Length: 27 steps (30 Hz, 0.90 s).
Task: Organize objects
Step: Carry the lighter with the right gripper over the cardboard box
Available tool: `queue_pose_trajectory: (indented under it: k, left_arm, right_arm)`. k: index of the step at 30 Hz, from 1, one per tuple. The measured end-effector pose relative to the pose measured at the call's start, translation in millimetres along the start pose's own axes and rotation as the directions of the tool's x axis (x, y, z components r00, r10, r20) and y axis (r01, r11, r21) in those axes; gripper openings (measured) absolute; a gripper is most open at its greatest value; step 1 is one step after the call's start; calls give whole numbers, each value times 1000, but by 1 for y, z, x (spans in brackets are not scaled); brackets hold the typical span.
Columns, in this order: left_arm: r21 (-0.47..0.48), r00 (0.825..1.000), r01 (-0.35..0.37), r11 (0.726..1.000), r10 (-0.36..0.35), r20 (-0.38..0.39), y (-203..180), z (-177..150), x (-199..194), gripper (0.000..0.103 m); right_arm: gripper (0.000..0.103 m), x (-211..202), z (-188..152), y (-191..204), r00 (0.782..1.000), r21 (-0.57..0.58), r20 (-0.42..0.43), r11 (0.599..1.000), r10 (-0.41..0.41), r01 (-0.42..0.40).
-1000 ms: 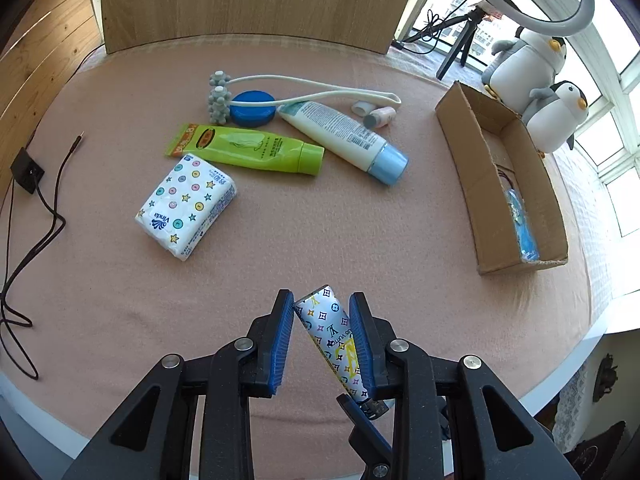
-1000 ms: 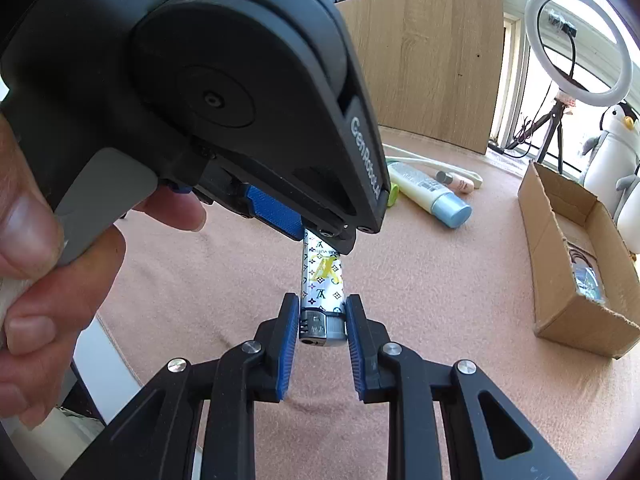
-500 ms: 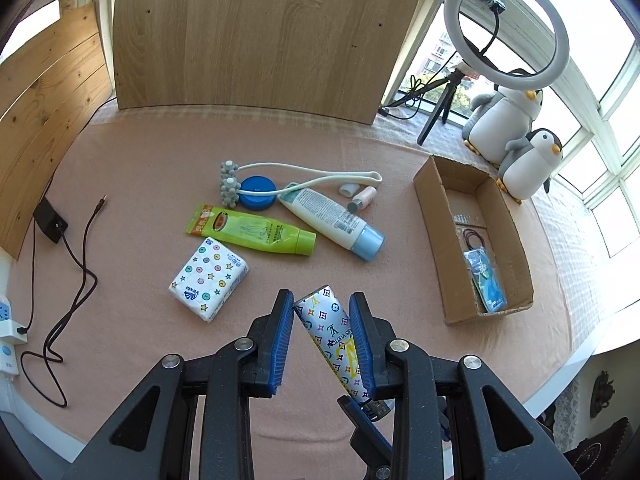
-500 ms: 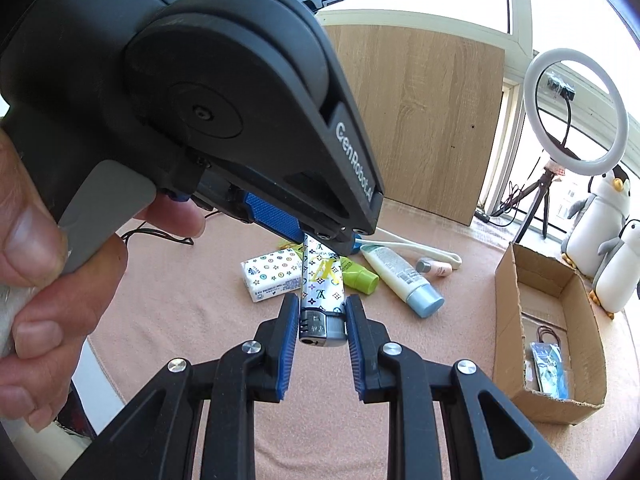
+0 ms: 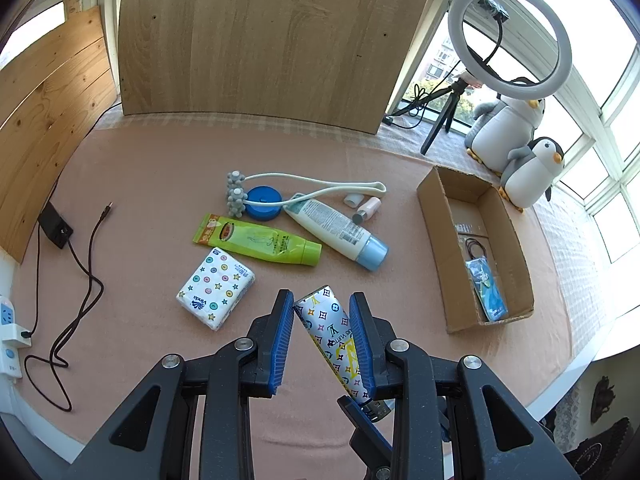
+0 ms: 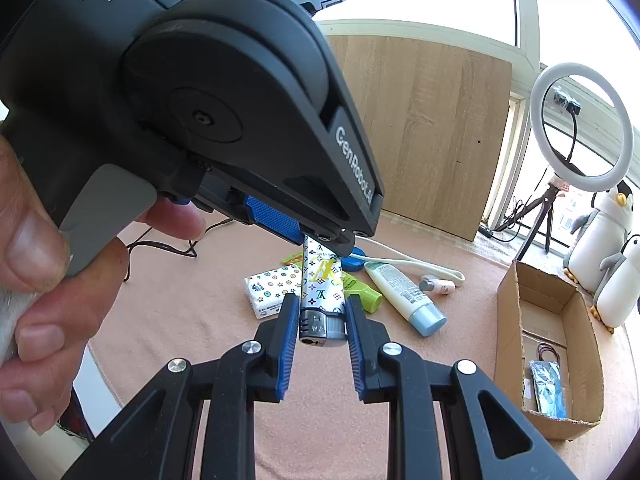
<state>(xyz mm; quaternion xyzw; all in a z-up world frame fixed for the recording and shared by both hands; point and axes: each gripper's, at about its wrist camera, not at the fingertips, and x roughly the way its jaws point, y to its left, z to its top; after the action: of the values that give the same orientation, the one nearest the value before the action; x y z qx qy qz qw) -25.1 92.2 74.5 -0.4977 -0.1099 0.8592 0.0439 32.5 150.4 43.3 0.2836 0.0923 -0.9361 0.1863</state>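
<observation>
A silver lighter (image 5: 328, 332) with a coloured monogram print hangs in the air above the pink table (image 5: 160, 168). My left gripper (image 5: 321, 298) is shut on its body, which sits slanted between the blue pads. My right gripper (image 6: 322, 304) is shut on the lighter's (image 6: 322, 276) metal head end. In the right wrist view the left gripper's black housing (image 6: 240, 100) fills the upper left, with a person's hand (image 6: 36, 264) around its handle. An open cardboard box (image 5: 444, 248) lies to the right, holding a blue packet (image 5: 486, 292).
On the table lie a star-print tissue pack (image 5: 216, 288), a green tube (image 5: 260, 240), a white tube with a blue cap (image 5: 336, 232), a roller massager (image 5: 304, 184), a blue lid (image 5: 262, 208) and a small pink bottle (image 5: 366, 210). A black cable (image 5: 76, 280) trails left. Plush penguins (image 5: 528, 176) and a ring light (image 5: 508, 36) stand behind the box.
Both grippers have risen together with the lighter held between them, so the table and its objects look smaller and farther off. Neither grip has changed.
</observation>
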Motion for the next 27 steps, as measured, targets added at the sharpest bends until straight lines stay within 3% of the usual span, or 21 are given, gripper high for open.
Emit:
queue_pose_trajectory:
  k: [15, 21, 27]
  left_arm:
    - [80, 1000, 16, 997, -14, -28, -37, 18, 22, 31]
    - [169, 997, 52, 984, -42, -62, -86, 28, 45, 31]
    - [281, 989, 124, 952, -96, -112, -158, 31, 74, 31]
  right_arm:
    - [21, 1, -4, -29, 999, 69, 10, 997, -47, 46]
    - [21, -3, -14, -59, 993, 131, 5, 985, -115, 114]
    - [21, -14, -31, -104, 975, 210, -25, 953, -220, 220]
